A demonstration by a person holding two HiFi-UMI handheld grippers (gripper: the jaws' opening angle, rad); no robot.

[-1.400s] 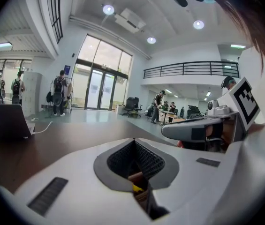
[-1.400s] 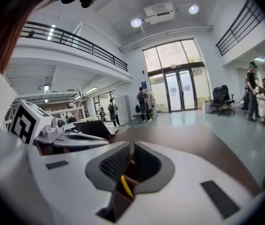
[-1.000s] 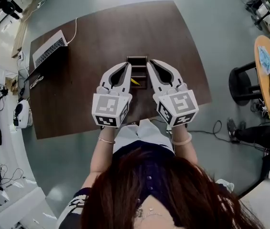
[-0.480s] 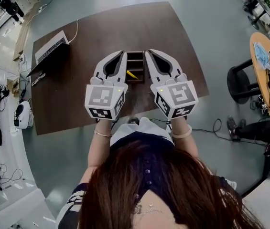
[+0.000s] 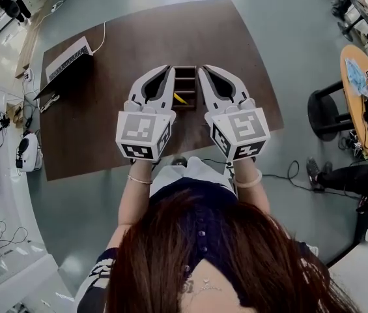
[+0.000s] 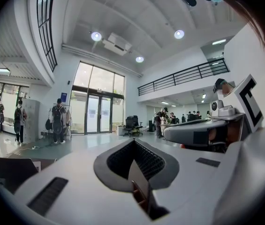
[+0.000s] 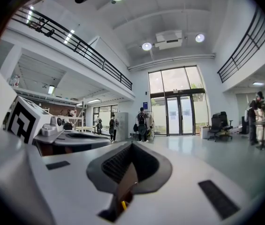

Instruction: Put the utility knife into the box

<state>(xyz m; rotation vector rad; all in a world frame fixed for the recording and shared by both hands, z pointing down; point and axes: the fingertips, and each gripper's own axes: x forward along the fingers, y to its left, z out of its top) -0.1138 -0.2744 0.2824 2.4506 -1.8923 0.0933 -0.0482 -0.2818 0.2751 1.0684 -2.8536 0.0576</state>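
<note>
Spreading wide below, the brown table (image 5: 125, 41) bears a laptop (image 5: 66, 59) at its far left corner; the left tongs (image 5: 165, 70) and right tongs (image 5: 204, 70), both 2 closed and empty, hover beside the wooden box (image 5: 185, 77); the yellow utility knife (image 5: 180, 98) lies inside it.

Open table (image 5: 122, 44) beyond box (image 5: 185, 79); laptop (image 5: 68, 59) far-left

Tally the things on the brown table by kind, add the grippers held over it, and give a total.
grippers: 2, the left gripper and the right gripper
wooden box: 1
yellow utility knife, lying in the box: 1
laptop: 1
white cable: 1
Total: 6
</note>
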